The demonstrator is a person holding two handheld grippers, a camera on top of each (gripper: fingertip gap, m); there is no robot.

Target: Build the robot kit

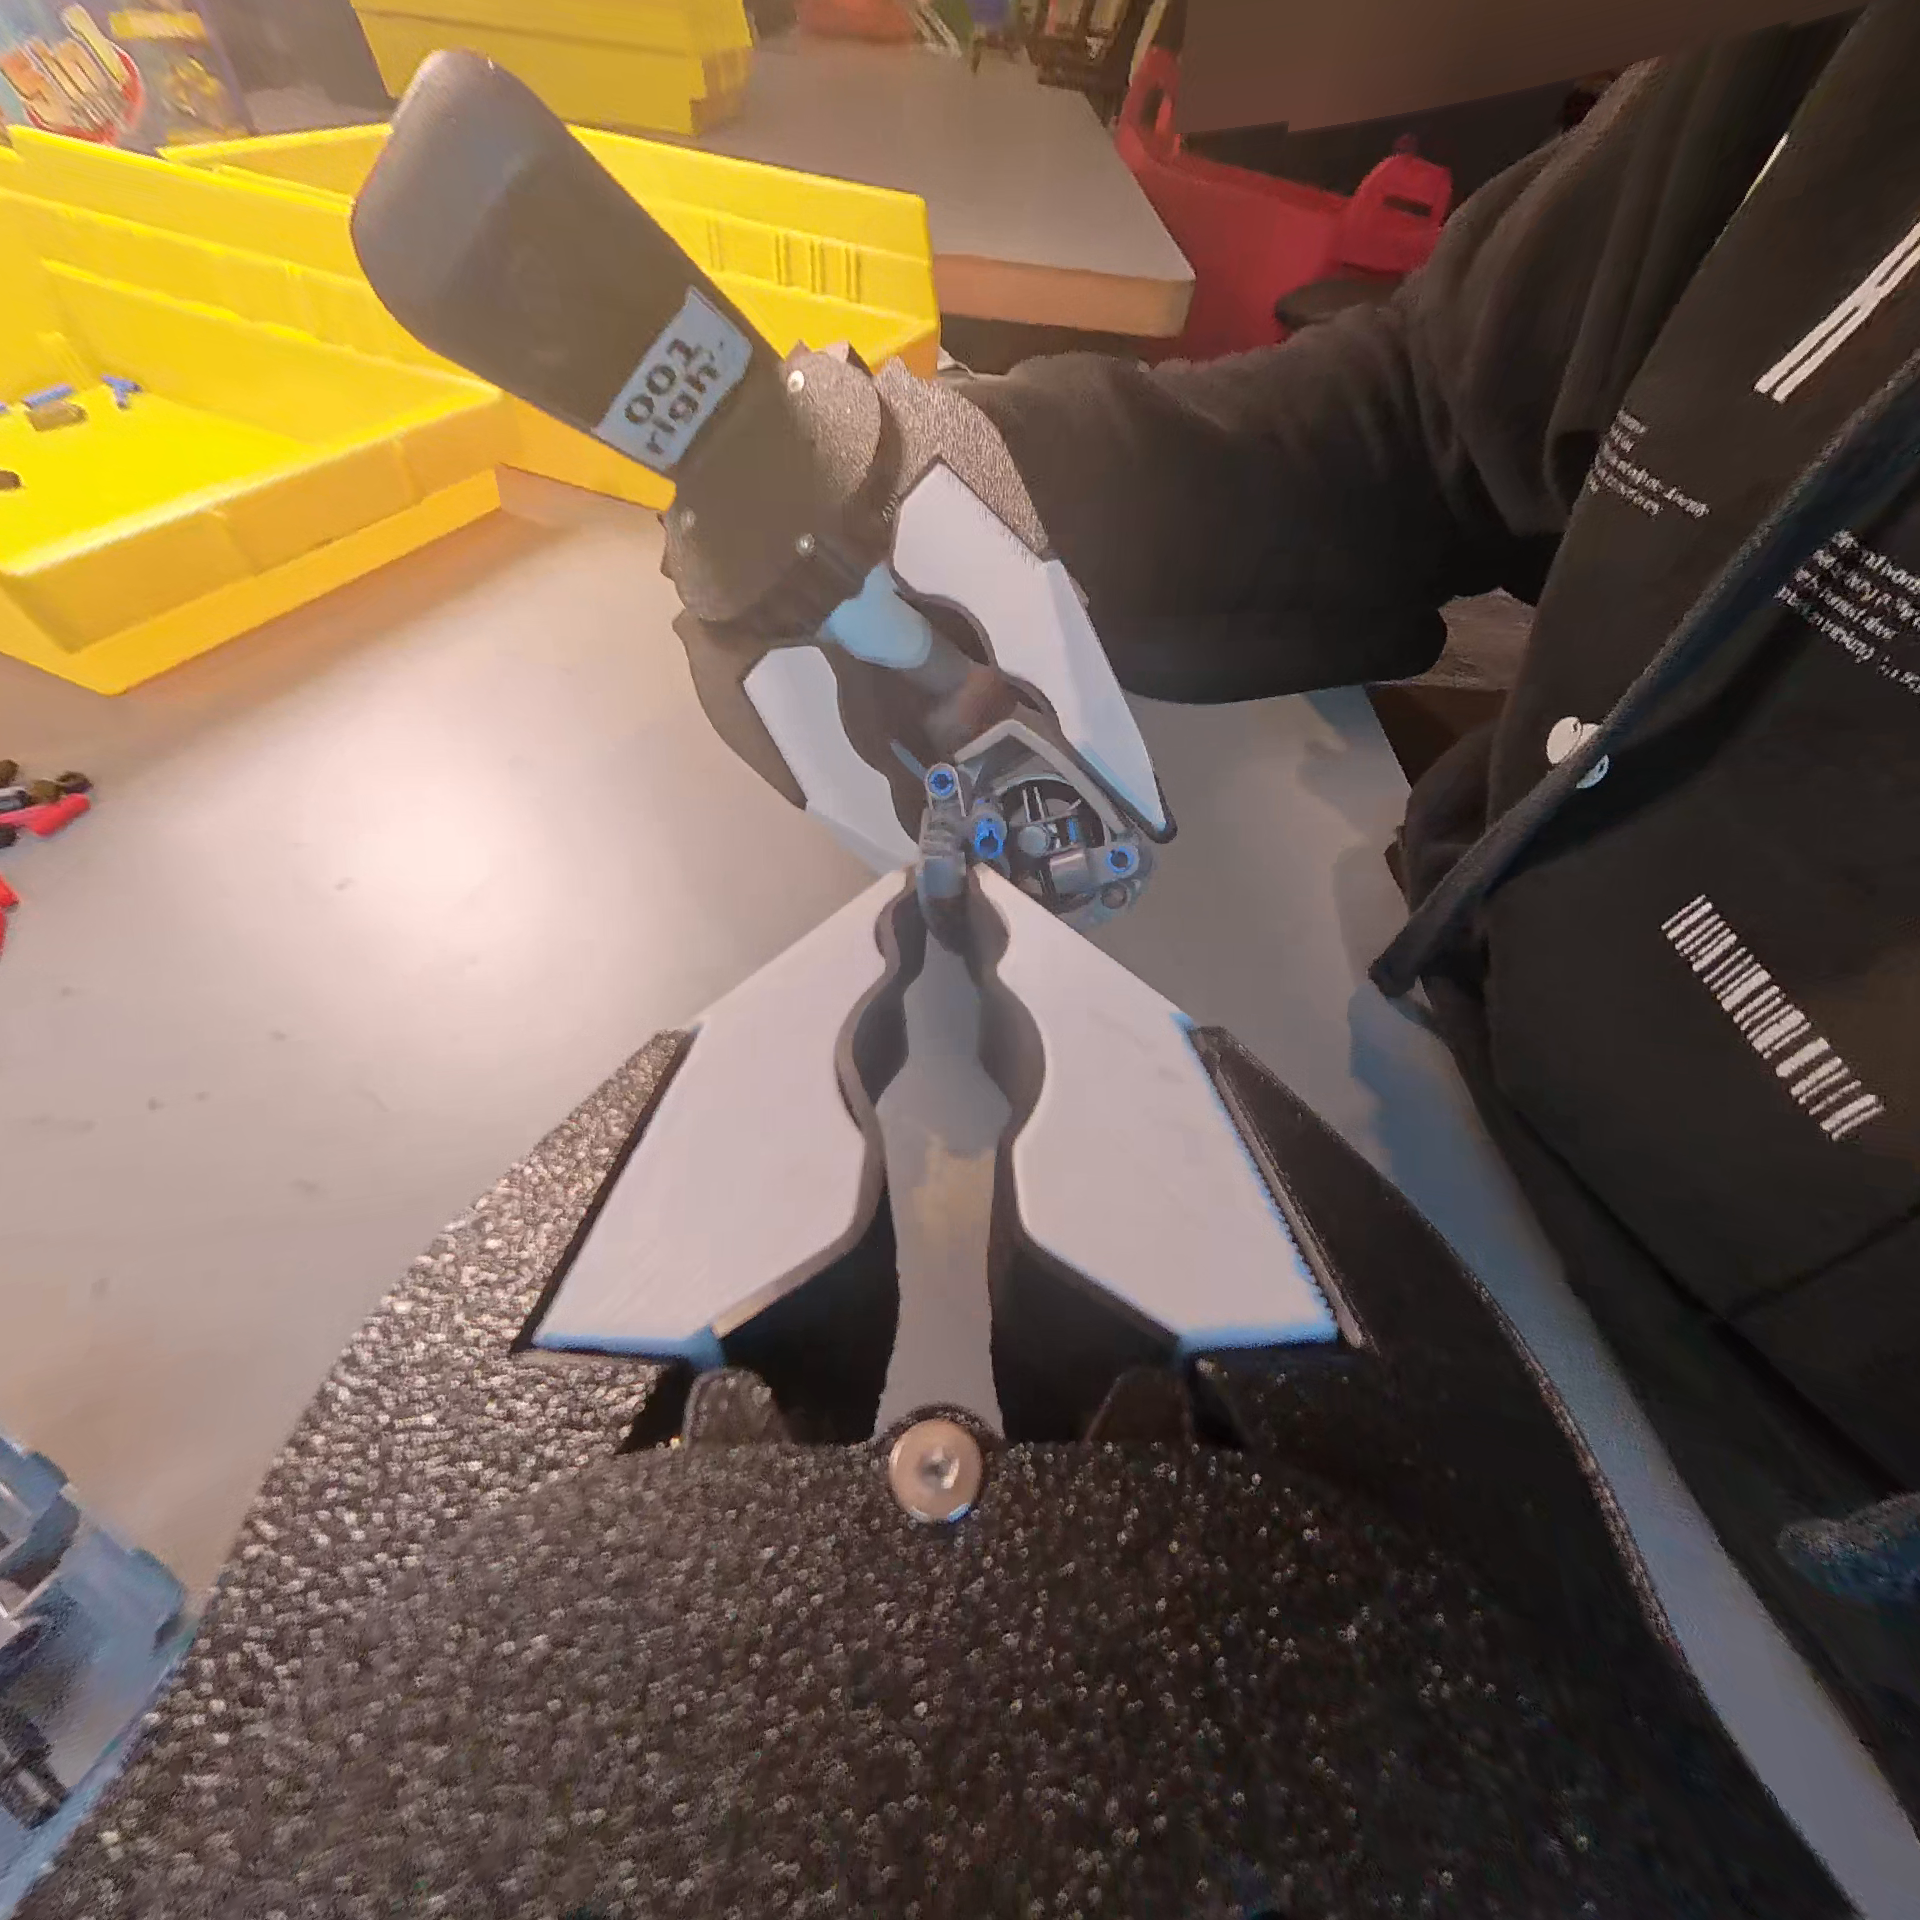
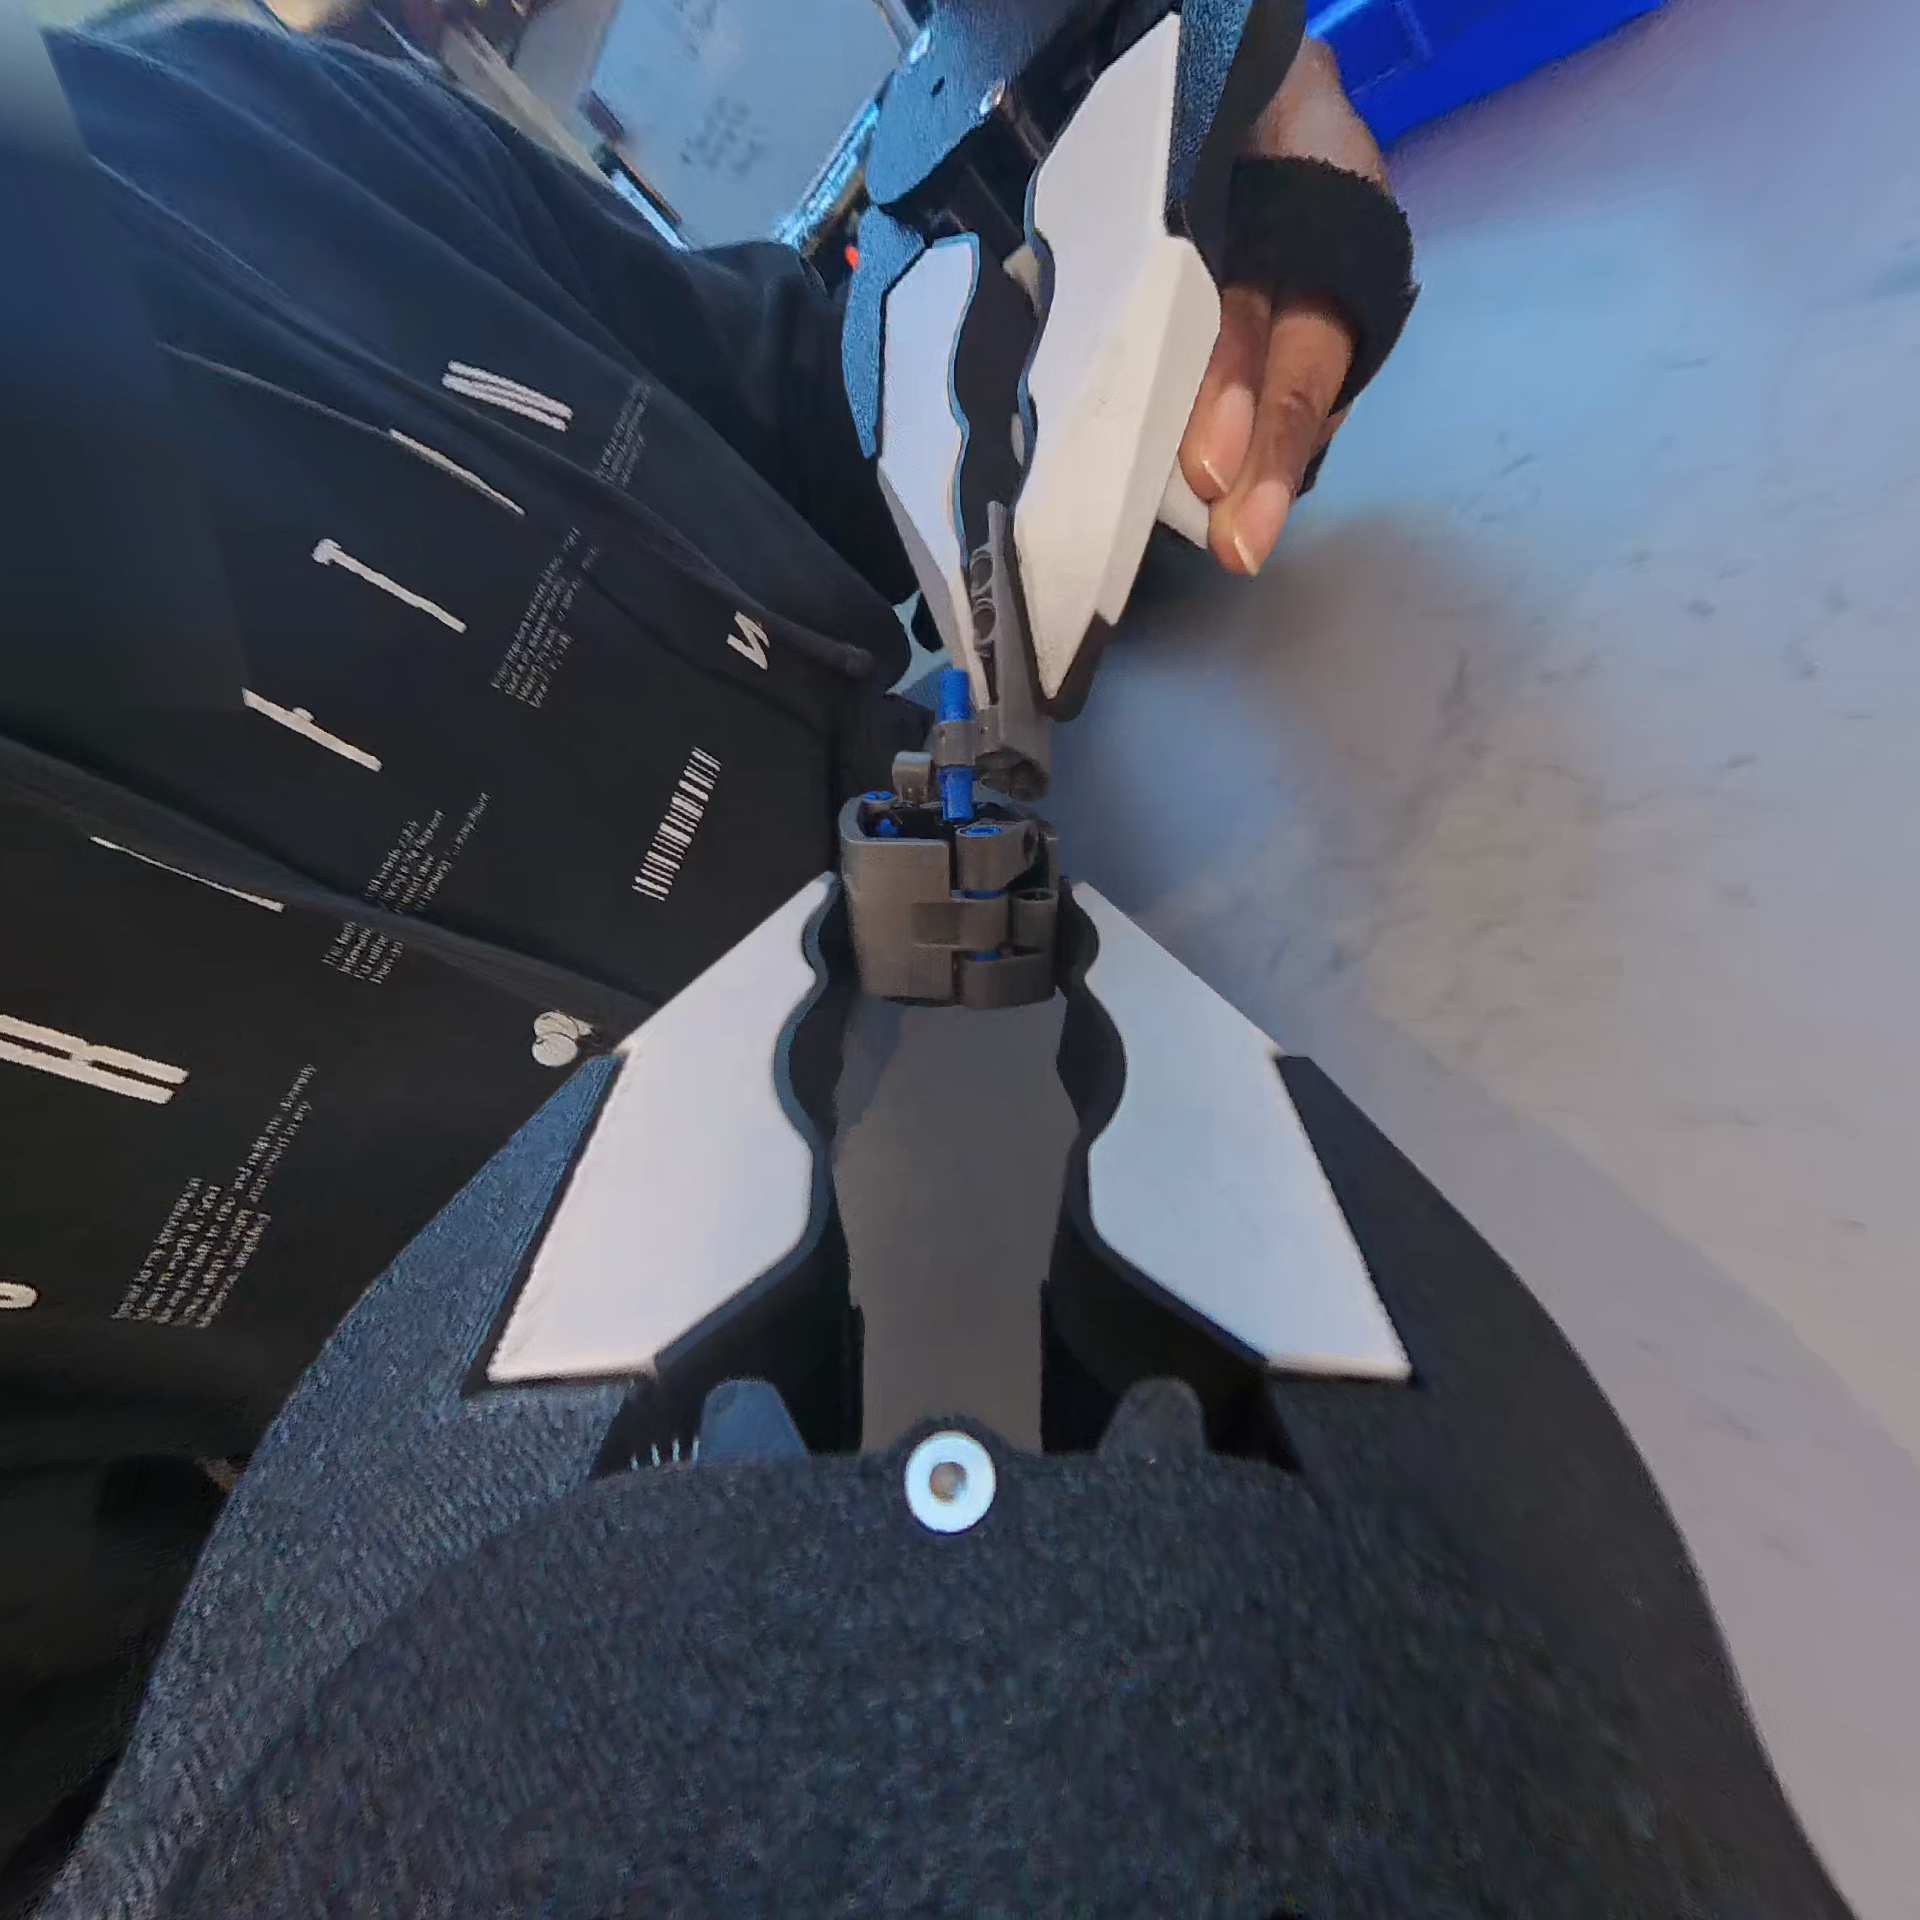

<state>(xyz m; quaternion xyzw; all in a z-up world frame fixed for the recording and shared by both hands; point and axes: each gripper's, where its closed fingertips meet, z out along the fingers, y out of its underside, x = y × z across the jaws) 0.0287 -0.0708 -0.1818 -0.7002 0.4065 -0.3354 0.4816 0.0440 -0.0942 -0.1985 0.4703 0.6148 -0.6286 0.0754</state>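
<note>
My left gripper [image 1: 943,883] is shut on a thin grey beam with holes [image 1: 940,857] that carries blue pins [image 1: 940,781]. My right gripper [image 2: 956,894] is shut on a chunky grey block assembly [image 2: 935,925] with blue pins in it. The two pieces meet tip to tip above the table. In the right wrist view the left gripper [image 2: 1013,696] comes down from above with the beam [image 2: 992,603], and a blue pin [image 2: 954,707] sits just over the block. In the left wrist view the right gripper [image 1: 1023,847] holds the block [image 1: 1070,847].
Yellow bins [image 1: 208,416] stand at the back left of the grey table [image 1: 416,935]. Small red and dark parts [image 1: 42,810] lie at the left edge. A person's dark printed jacket [image 1: 1662,727] fills the right. A bare hand [image 2: 1268,416] holds the left gripper. A blue bin [image 2: 1455,42] is far off. The tips of both grippers are at nearly the same place.
</note>
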